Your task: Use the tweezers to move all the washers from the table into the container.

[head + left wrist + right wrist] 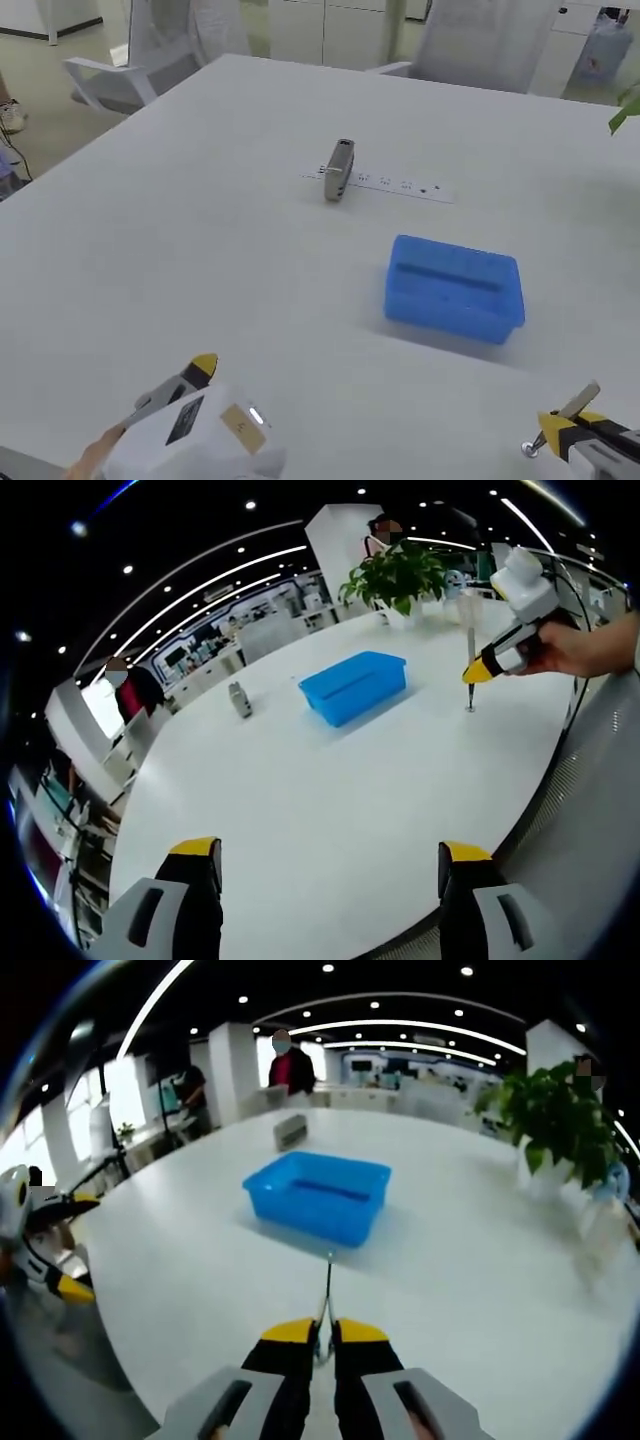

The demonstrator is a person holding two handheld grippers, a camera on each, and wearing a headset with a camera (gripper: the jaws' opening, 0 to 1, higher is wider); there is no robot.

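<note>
Nearest, at 7 o'clock in the head view: left gripper (330, 865), low over the bench (180, 260). Jaws wide apart, nothing between them.

At 5 o'clock: right gripper (325, 1335). Jaws narrow, pinched on the handle end of the tweezers (328, 1280), which run forward toward the container. No washer can be made out at the tweezer tips.

Middle distance, about 4 o'clock from the centre of the bench: blue container (455, 290), open top, standing flat. In the right gripper view its inside reads as plain blue; no washers seen in it, though they would be small at this range.

Farther, at 12 o'clock: a small metal block (340, 170) standing upright. From it toward 3 o'clock lie the washers (385, 185), as I take them to be: a row of small specks on the bench, too small to be sure. They sit well apart from the container and from both grippers.

Judgement: the task looks to be at its start. The tweezers are in hand. Nothing appears moved yet, so the whole row is left to carry over, piece by piece.
</note>
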